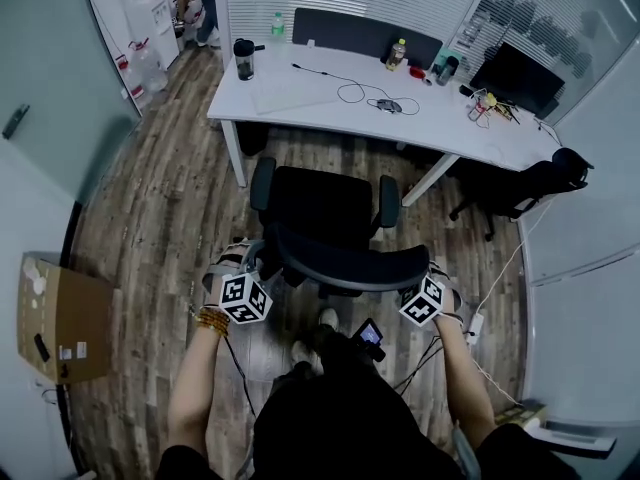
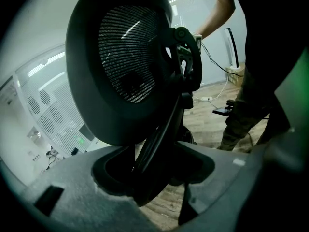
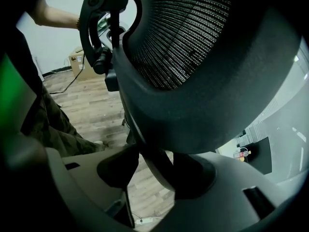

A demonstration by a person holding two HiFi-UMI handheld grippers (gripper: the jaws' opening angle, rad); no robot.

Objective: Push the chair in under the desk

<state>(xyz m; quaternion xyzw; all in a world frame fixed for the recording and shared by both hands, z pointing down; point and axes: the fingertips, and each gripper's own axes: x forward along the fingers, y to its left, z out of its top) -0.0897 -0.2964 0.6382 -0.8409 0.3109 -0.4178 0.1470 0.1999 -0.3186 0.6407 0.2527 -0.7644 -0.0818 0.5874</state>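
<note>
Head view only: whole black chair point(image 1: 325, 208) at frame centre, white surface point(image 1: 300, 93) across the upper half, wood floor point(image 1: 160, 208) all round.
On the surface: black tumbler point(image 1: 244, 58) upper left, bottle point(image 1: 277, 24) behind it, looped cable point(image 1: 355, 90) mid-frame, dark monitor point(image 1: 518, 78) upper right.
Elsewhere in head view: cardboard box point(image 1: 60, 318) at the left edge, second chair point(image 1: 520, 188) at the right.
Gripper views only: fine mesh weave of the backrest point(image 2: 120, 62) point(image 3: 203, 57) close up, and the dark rear strut running down from it.
Chair place: seat facing the surface, front just short of its near edge, not yet under it.
Chair look: black throughout, padded seat, two armrests, curved backrest point(image 1: 350, 266) at lower centre.
Left claw point(image 1: 262, 266) point(image 2: 154, 178): at the backrest's left end, closed on its rim at a fairly wide spread.
Right claw point(image 1: 434, 276) point(image 3: 154, 178): at the backrest's right end, likewise gripping the rim.
Writing: stickers on the cardboard box, print too small to read.
</note>
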